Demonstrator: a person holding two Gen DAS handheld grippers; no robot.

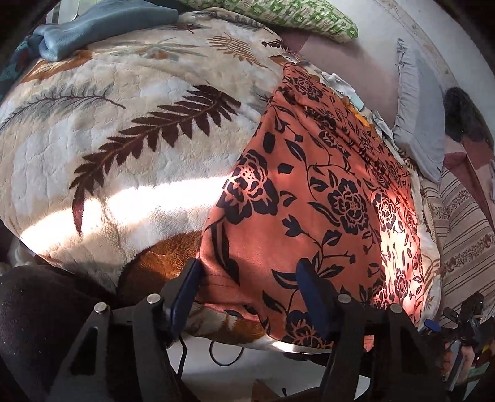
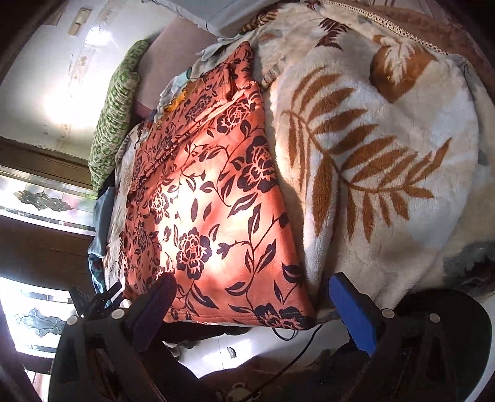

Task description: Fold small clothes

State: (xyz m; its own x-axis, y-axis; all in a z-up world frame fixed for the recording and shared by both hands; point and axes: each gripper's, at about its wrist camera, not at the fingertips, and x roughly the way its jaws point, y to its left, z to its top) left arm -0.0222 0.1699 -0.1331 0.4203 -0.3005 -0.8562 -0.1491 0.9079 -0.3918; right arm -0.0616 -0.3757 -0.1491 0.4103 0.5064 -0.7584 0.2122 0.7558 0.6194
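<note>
A: What color is the cloth [image 1: 309, 198]?
B: Orange, with black flowers and leaves.
A: And the blanket [image 1: 123, 130]?
B: Cream, with brown leaves. The pillow [image 1: 278, 15] is green and white.

Orange garment [image 1: 312, 198] with black floral print, flat on leaf-patterned blanket [image 1: 123, 130]

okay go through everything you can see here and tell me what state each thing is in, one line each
Orange floral garment: spread flat on the blanket, near hem at the bed's edge, not yet folded.
Leaf-print blanket: spread over the bed, under the garment.
Green patterned pillow: lying at the far side.
Left gripper: open, at the near hem.
Right gripper: open, at the near hem.
</note>
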